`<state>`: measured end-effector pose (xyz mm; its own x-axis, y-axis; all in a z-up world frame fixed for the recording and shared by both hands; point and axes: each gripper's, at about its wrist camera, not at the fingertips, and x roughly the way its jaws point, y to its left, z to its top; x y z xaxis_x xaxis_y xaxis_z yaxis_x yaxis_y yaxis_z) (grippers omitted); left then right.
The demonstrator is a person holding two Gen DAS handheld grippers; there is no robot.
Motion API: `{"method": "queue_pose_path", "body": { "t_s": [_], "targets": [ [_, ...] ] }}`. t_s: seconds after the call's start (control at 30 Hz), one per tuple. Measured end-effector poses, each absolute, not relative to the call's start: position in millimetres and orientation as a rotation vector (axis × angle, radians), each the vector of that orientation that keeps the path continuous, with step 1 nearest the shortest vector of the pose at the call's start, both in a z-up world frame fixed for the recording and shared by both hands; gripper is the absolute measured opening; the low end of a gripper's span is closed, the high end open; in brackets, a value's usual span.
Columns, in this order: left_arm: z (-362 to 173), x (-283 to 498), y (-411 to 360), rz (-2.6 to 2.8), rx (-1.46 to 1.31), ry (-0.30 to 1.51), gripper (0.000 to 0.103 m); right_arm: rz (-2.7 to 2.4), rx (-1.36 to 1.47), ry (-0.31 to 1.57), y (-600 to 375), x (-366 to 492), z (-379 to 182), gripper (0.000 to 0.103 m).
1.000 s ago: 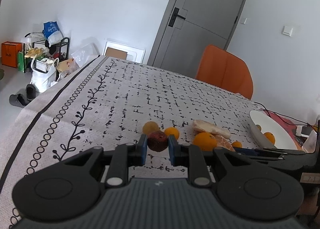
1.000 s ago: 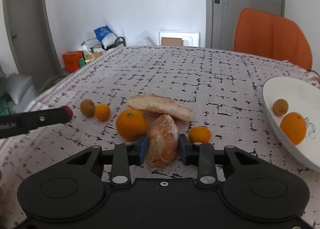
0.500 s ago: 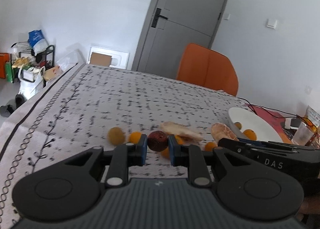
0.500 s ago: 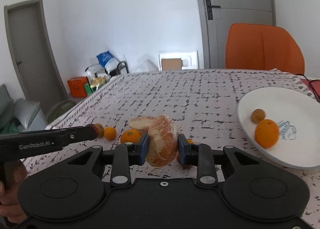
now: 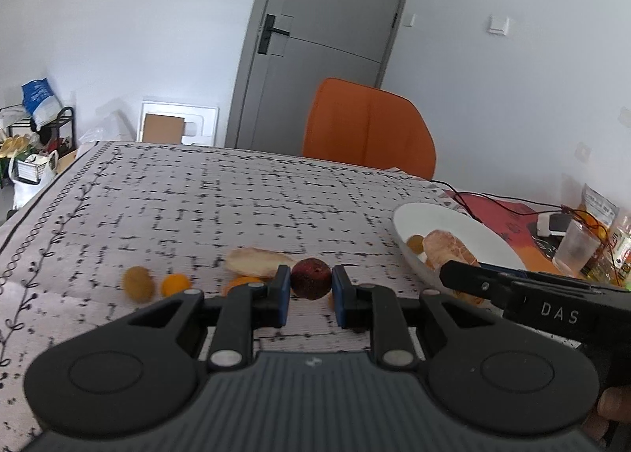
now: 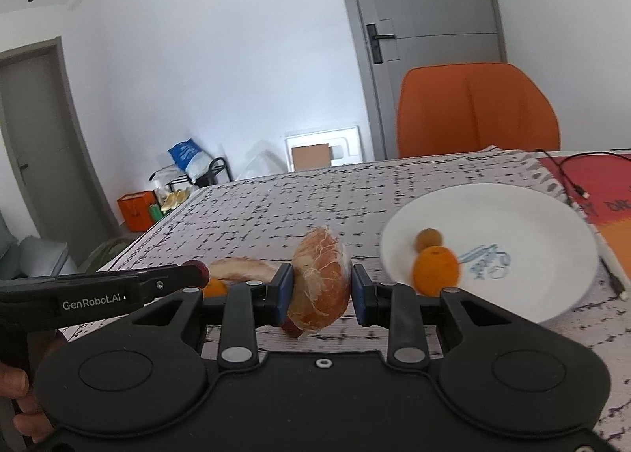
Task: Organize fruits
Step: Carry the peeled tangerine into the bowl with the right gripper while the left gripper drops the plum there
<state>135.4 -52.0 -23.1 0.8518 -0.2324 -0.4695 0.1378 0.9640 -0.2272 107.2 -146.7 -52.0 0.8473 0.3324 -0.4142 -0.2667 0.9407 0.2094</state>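
My left gripper (image 5: 310, 288) is shut on a small dark red fruit (image 5: 310, 277), held above the patterned tablecloth. My right gripper (image 6: 321, 288) is shut on a peeled pomelo piece (image 6: 321, 278) and carries it in the air just left of the white plate (image 6: 552, 254). An orange (image 6: 435, 270) and a small brown fruit (image 6: 429, 240) lie on that plate. On the cloth remain a pomelo peel (image 5: 258, 260), a brown kiwi-like fruit (image 5: 137, 283), a small orange (image 5: 175, 283) and another orange (image 5: 244, 281) partly hidden behind my left fingers.
An orange chair (image 5: 368, 128) stands at the far table edge. At the right end lie a red mat (image 6: 583, 183) with a black cable, a plastic cup (image 5: 575, 247) and snack packets. A person's hand (image 6: 19, 393) holds the left gripper's handle.
Both grippers have risen and swung right toward the plate, each still carrying its fruit. The pomelo piece has left the cloth and now hangs beside the plate.
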Motion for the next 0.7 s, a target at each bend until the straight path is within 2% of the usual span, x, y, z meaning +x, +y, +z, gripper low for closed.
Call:
{"method": "queue_pose_path", "body": {
  "t_s": [0.7],
  "targets": [
    [-24,157,-124,-0.268,-0.101,0.539,0.021,0.197,0.249,0.445,-223,101,-69,0.030]
  ]
}}
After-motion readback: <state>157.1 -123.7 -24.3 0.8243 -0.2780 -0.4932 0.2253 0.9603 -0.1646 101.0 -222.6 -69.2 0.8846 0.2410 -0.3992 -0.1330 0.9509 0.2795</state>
